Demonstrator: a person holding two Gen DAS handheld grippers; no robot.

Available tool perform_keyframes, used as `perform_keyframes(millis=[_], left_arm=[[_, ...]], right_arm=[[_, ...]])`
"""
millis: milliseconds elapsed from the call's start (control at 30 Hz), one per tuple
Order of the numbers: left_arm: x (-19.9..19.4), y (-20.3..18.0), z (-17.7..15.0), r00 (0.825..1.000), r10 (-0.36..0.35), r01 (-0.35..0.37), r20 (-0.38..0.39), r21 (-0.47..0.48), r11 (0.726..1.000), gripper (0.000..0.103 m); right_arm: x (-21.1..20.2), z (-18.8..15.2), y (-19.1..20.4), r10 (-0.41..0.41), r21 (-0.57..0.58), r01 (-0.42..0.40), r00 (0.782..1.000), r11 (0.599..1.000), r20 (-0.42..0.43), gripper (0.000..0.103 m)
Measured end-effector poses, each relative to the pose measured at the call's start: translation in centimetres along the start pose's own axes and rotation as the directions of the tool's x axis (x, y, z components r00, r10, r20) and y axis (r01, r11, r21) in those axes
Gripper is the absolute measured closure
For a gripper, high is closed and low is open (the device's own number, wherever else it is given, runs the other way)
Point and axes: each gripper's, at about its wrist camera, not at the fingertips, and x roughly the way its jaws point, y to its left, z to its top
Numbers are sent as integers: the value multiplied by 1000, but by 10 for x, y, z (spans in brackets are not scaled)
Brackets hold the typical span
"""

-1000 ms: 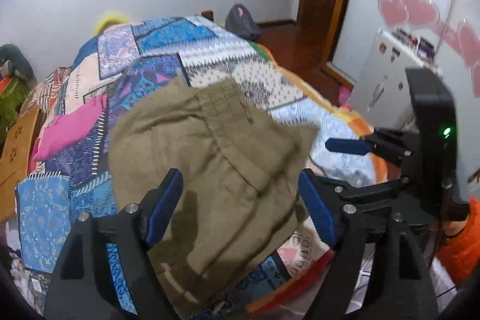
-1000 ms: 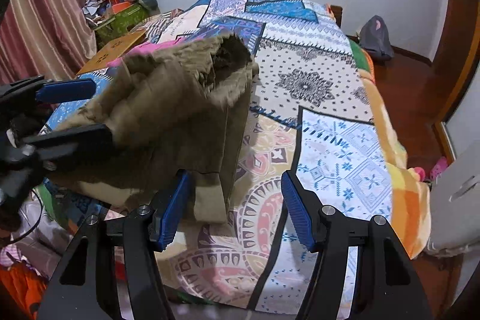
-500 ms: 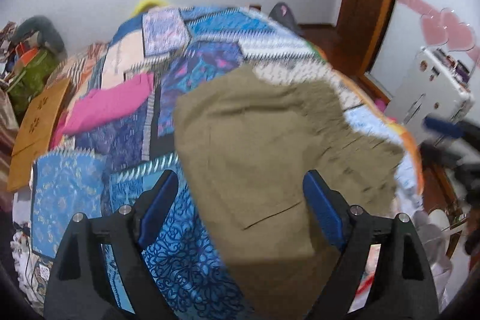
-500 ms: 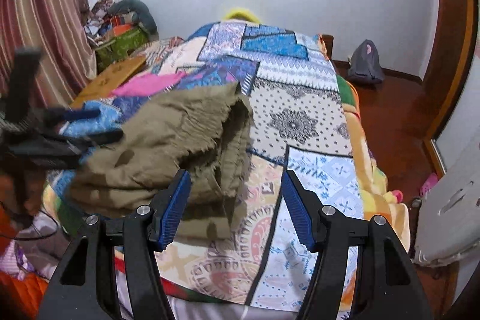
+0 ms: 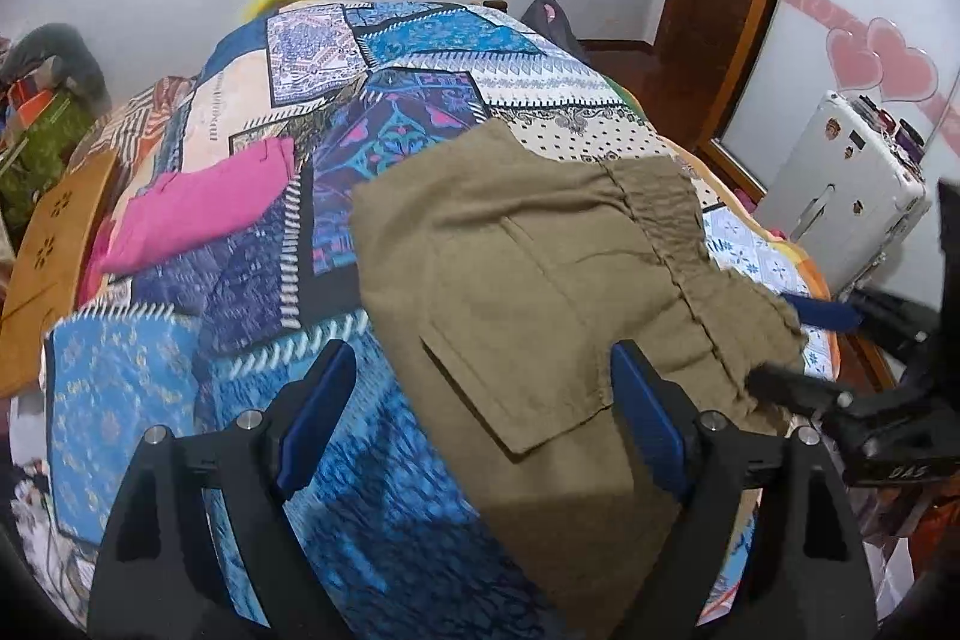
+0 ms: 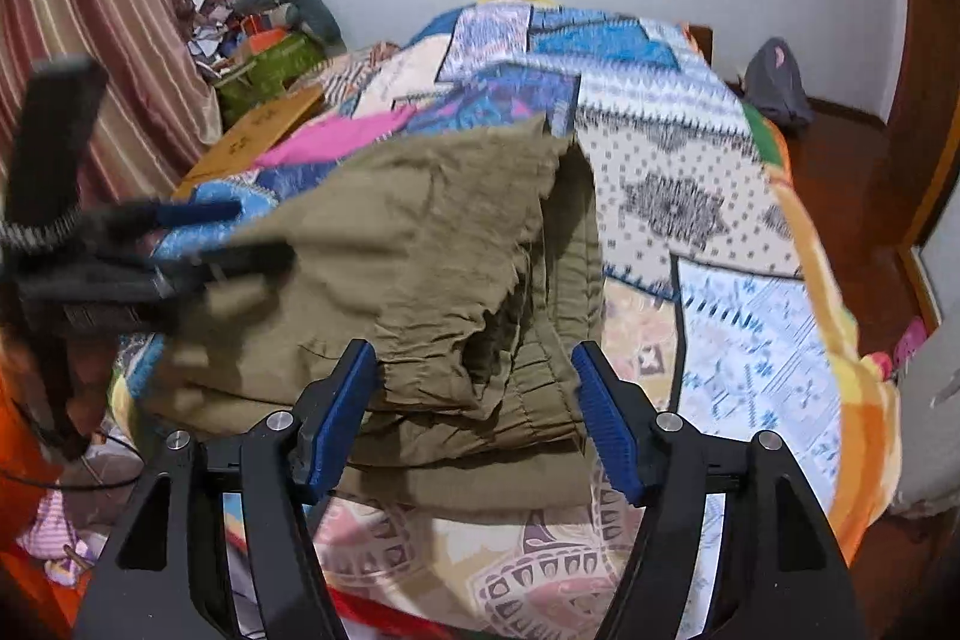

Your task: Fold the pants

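On the patchwork bedspread (image 5: 420, 58), folded olive pants (image 5: 540, 292) lie near its front edge.

From the left wrist, the pants run lengthwise from the near edge up to the elastic waistband (image 5: 678, 220) at the far right, flap pocket up; the left gripper (image 5: 480, 418) is opening, its pads clear of the cloth. From the right wrist, the waistband end faces the camera, layers bunched; the right gripper (image 6: 474, 418) is opening, the cloth between its jaws unpinched. A pink garment (image 5: 204, 208) lies left.
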Motion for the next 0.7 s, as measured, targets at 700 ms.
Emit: perform_keyframes(millis=[700], left_arm=[[107,86,94,996,38,-46,-77,-114,992,31]], right_arm=[[16,17,-48,-49,19,49,998,999,-30,36]])
